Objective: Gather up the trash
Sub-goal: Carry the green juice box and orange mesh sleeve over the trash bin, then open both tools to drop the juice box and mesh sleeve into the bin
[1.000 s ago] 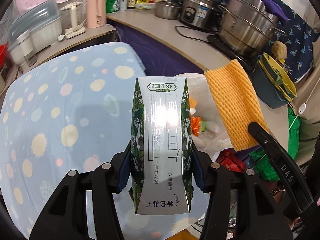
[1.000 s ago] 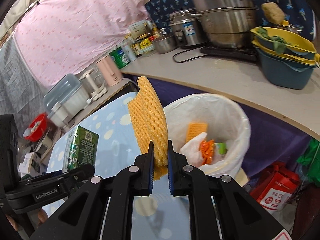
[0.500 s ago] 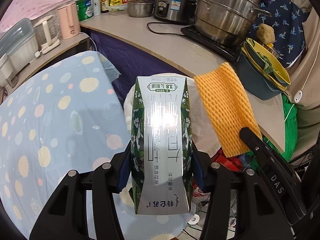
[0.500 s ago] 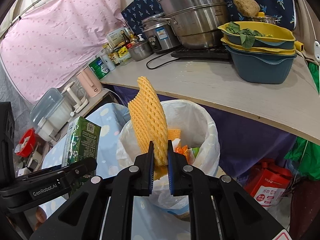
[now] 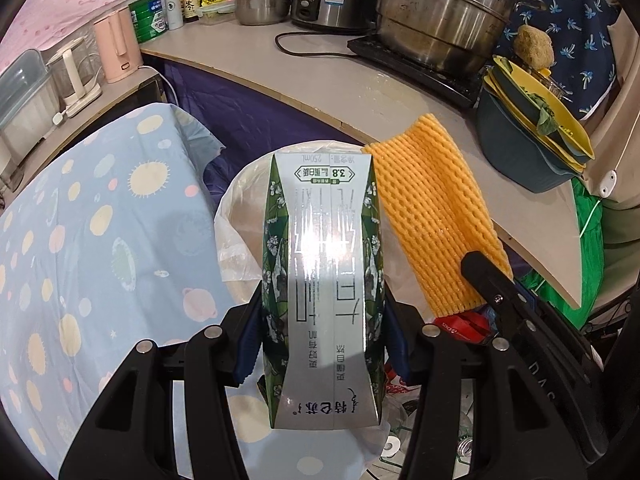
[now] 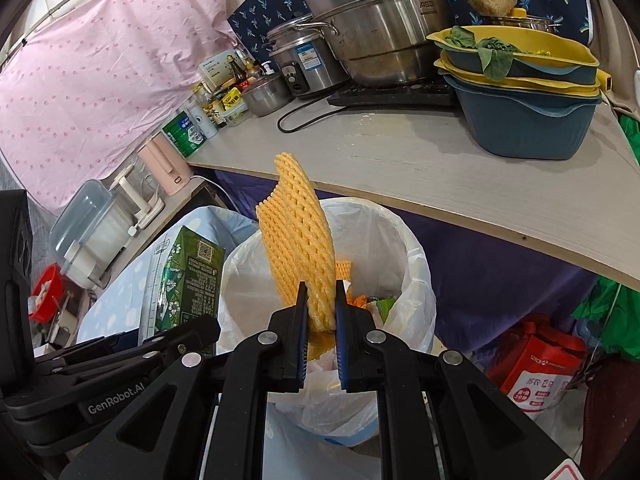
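Left gripper (image 5: 320, 340) clamped on the sides of a green-and-silver milk carton (image 5: 322, 280), held upright, printed face upside down to the camera. Right gripper (image 6: 322, 324) pinched nearly shut on the lower end of an orange foam fruit net (image 6: 298, 240), standing up from the pads (image 6: 303, 320).

Carton directly over the near half of a round bin lined with a white plastic bag (image 6: 416, 280); net over the bin mouth too, just right of the carton, a narrow gap between them. Inside the bin, orange scraps and a second piece of foam net (image 6: 343, 269).

Left of the bin, touching its bag, a blue tablecloth with yellow and pink dots (image 5: 80, 220). Behind the bin, the curved pale edge of the worktop (image 6: 460, 184) overhangs the far rim, leaving little room there; dark purple curtain (image 6: 500, 264) below. On the worktop, a steel steamer pot (image 6: 384, 36) and stacked blue-and-yellow basins (image 6: 524, 120). Right of the bin, well apart, a red bag (image 6: 536, 360) on the floor.
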Motion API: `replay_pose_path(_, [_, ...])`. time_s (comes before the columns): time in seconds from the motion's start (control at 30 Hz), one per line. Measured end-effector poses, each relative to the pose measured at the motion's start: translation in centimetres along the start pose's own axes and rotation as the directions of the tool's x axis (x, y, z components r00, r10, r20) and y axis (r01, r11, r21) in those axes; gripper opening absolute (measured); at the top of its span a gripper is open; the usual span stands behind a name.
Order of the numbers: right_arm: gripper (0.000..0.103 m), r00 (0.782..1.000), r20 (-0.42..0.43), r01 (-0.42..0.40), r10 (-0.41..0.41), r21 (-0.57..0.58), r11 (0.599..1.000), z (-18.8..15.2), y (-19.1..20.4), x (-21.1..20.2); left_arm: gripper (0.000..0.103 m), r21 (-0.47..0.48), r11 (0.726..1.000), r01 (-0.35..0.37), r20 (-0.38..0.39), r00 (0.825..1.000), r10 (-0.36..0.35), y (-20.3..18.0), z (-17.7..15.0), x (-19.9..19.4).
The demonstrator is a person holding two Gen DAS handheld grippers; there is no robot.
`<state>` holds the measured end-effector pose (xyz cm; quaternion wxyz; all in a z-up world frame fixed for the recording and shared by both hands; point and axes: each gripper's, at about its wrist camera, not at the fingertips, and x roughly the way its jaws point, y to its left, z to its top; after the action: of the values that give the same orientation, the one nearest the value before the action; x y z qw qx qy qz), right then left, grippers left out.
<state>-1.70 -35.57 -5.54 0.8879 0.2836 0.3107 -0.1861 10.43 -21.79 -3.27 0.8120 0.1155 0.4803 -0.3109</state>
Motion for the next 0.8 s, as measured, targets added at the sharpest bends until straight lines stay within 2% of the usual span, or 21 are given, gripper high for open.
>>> replay_pose_path(0.3, [0.012, 1.0, -0.019, 0.015, -0.015, 0.004, 1.0, 0.4, 0.2, 1.7, 0.05, 0.007, 1.0, -0.013, -0.01, 1.0, 0.013, -0.3, 1.0, 1.8])
replay_pose_path(0.43, [0.017, 1.0, -0.003, 0.019, -0.019, 0.011, 1.0, 0.9, 0.2, 1.7, 0.049, 0.007, 1.0, -0.025, 0.001, 1.0, 0.025, -0.3, 1.2, 2.2])
replay_pose_path(0.5, [0.025, 1.0, 0.012, 0.027, -0.027, 0.015, 1.0, 1.0, 0.2, 1.5, 0.05, 0.001, 1.0, -0.031, 0.012, 0.999, 0.031, -0.2, 1.3, 2.0])
replay_pose_path(0.53, [0.029, 0.999, 0.018, 0.029, -0.03, 0.02, 0.999, 1.1, 0.2, 1.4, 0.054, -0.001, 0.999, -0.04, 0.014, 0.999, 0.04, -0.2, 1.4, 2.0])
replay_pose_path(0.63, [0.034, 0.999, 0.036, 0.037, -0.038, 0.023, 0.999, 1.4, 0.1, 0.9, 0.065, -0.019, 0.999, -0.05, 0.023, 0.998, 0.051, 0.4, 1.5, 1.7])
replay_pose_path(0.73, [0.042, 0.998, 0.052, 0.043, -0.044, 0.012, 0.999, 1.5, 0.4, 0.4, 0.068, -0.035, 0.998, -0.047, 0.025, 0.999, 0.048, 0.9, 1.4, 1.4])
replay_pose_path(0.8, [0.043, 0.997, 0.059, 0.044, -0.044, 0.006, 0.999, 1.5, 0.6, 0.0, 0.068, -0.039, 0.998, -0.049, 0.029, 0.998, 0.051, 1.0, 1.4, 1.1])
